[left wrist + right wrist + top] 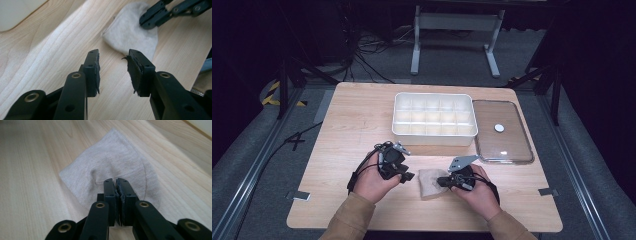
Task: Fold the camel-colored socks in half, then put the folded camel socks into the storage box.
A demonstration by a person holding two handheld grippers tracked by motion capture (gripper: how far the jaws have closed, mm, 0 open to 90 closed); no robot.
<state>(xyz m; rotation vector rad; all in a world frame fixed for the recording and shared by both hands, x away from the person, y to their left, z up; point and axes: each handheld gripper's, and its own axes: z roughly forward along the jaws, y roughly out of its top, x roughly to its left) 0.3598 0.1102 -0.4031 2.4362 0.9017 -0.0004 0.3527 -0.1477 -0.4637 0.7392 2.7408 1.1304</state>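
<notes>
Cloth (110, 167), a small beige piece, lies flat on the wooden table (352, 125) near its front edge. Right gripper (116, 181) pinches its fabric, jaws closed. Left gripper (113, 68) hovers just beside it, jaws apart and holding nothing. Behind stands 1 white compartment tray (433, 120).

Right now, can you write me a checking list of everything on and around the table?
Surface: pale wooden table, bare wood across most of it.
Job's things: small beige cloth lying flat near the front edge.
Clutter: white compartment tray, looks empty; clear lid beside it.
Grippers: right gripper shut on the cloth; left gripper open, just short of the cloth.
Cables: black cable trailing by the left gripper; more cables on the floor.
Surroundings: dark room, grey floor, white stand behind.
</notes>
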